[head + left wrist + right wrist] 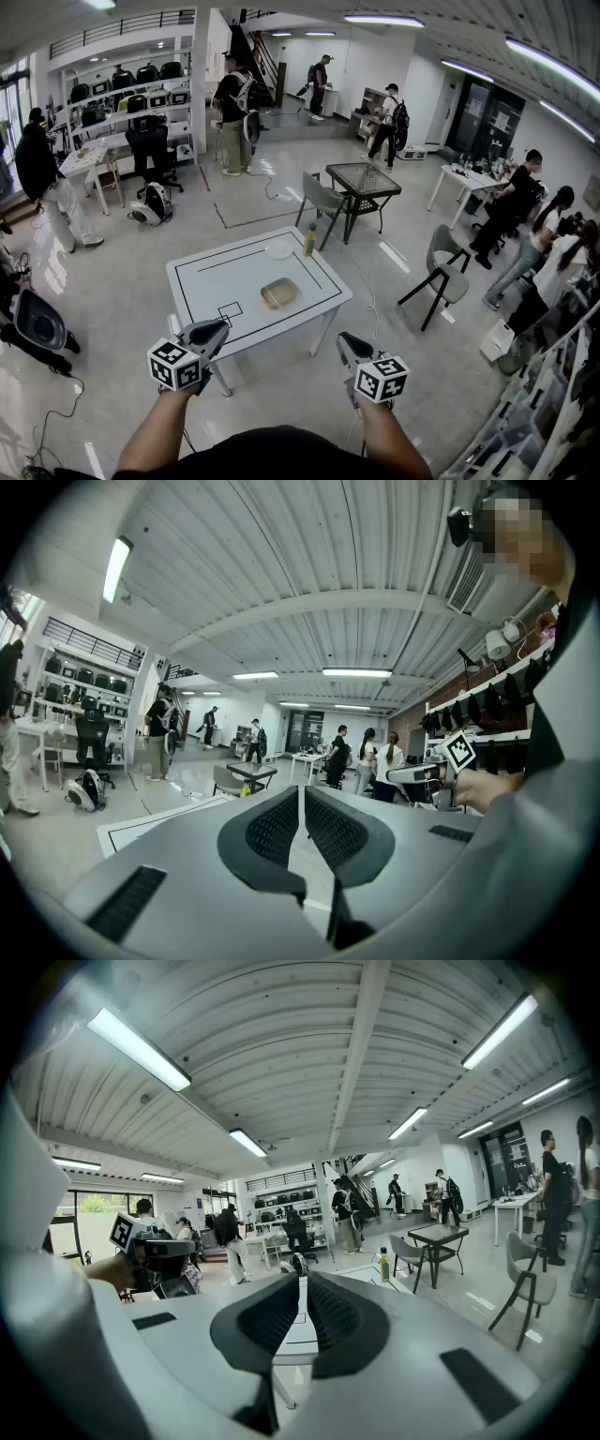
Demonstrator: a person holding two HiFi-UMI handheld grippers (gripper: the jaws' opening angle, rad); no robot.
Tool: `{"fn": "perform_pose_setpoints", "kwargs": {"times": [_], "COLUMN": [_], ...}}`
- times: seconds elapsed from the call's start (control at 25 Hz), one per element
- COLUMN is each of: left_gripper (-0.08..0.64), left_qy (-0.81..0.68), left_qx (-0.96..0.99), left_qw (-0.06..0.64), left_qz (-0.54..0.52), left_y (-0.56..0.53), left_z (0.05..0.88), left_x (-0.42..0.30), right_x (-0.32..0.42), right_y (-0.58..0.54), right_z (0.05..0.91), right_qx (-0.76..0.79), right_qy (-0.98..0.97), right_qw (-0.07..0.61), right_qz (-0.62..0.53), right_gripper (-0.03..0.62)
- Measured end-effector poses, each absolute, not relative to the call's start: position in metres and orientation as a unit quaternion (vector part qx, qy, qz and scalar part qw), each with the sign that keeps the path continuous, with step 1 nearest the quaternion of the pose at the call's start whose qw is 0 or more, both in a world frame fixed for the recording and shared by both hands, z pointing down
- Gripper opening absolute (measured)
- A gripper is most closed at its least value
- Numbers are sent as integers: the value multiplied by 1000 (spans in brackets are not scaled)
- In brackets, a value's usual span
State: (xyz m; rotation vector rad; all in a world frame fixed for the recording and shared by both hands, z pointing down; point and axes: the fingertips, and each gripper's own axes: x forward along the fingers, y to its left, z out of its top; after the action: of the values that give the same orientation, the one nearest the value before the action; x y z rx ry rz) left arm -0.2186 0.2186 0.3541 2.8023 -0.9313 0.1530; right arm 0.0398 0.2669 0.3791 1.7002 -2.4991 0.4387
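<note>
Left gripper view shows my left gripper [301, 791] with its jaws pressed together, only a thin seam between them and nothing caught in it. The right gripper view tells me the same of my right gripper [302, 1279]: jaws together, nothing held.

In the head view I see both held in the air just short of the near edge of the white table [202, 281]. The left one is by the near-left corner and the right one by the near-right, neither touching it.

On the table, which is marked with black lines, a tan block [279, 293] lies near the middle, well apart from both grippers; I cannot tell what it is. Beyond it a white plate [279, 249] sits near the far edge, with a yellow-green bottle [309, 241] upright just beside it. Behind the table stand a grey chair [323, 199] and a black mesh-topped table [363, 178].
</note>
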Motion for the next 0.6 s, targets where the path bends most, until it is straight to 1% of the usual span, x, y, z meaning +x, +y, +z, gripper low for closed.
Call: {"fn": "perform_pose_setpoints", "kwargs": {"times": [0.4, 0.6], "left_gripper": [38, 38], "left_qy": [-318, -320], "left_qx": [942, 941], "left_qw": [89, 91], "left_qz": [56, 59], "left_y": [212, 211], "left_z": [355, 357], "left_x": [-219, -229], "right_x": [39, 40], "right_y": [258, 254], "right_z": [383, 381], "right_qx": [554, 567], "right_qy": [-819, -810], "right_qw": [41, 22], "right_qz": [143, 145], "right_gripper": [40, 15]}}
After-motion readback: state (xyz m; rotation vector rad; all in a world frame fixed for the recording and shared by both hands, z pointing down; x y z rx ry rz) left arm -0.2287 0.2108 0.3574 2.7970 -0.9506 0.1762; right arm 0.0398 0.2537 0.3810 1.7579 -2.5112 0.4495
